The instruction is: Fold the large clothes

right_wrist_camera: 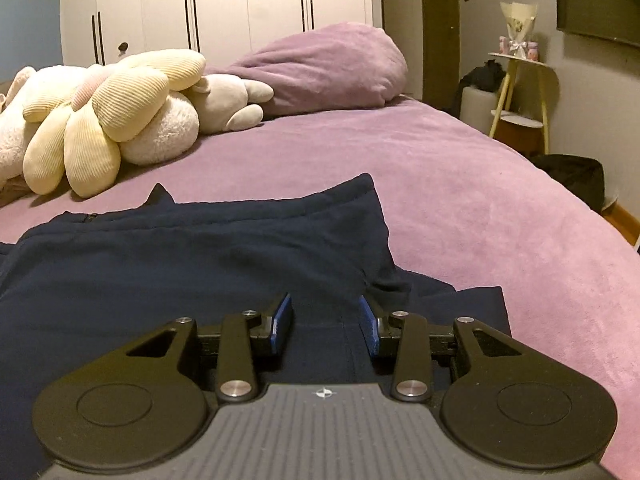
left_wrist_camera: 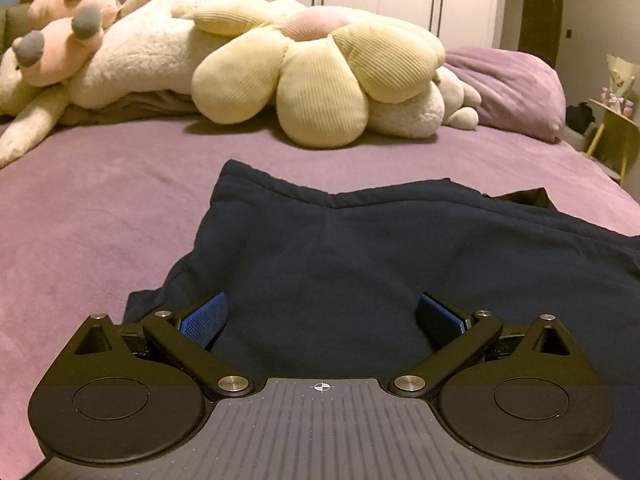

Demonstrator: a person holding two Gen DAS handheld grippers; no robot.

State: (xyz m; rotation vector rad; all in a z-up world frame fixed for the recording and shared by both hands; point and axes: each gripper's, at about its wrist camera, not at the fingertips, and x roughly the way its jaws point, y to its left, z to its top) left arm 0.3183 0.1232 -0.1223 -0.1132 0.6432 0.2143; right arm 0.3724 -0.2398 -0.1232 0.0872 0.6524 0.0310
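Purple bedding (left_wrist_camera: 100,208) covers a wide bed that serves as the folding surface, with a white wardrobe (right_wrist_camera: 224,4) behind and a heap of soft toys pushed up to the head end, where a yellow flower-shaped cushion (left_wrist_camera: 320,76) and a purple pillow (right_wrist_camera: 320,68) lie well apart from the work, probably so that the near half of the bed stays free. On that near half lies the dark navy garment (left_wrist_camera: 380,256), spread fairly flat with its far edge rumpled and a seam running down its middle; in the right wrist view a zip or placket shows near its far left edge, and a loose flap of the same cloth spills onto the bedding at the right. The left gripper (left_wrist_camera: 324,316) hovers low over the garment's near left part with its jaws spread as wide as they go and nothing between the blue pads (left_wrist_camera: 204,318) but cloth lying below, which reads as a hand readied to take a broad bite of the fabric. The right gripper (right_wrist_camera: 325,322) sits over the near right part, its jaws only partly apart; cloth lies under and between them, yet the pads do not visibly press on it, so it seems to hold nothing. With one hand on each side, the pair looks set to lift the near edge together and carry it over.
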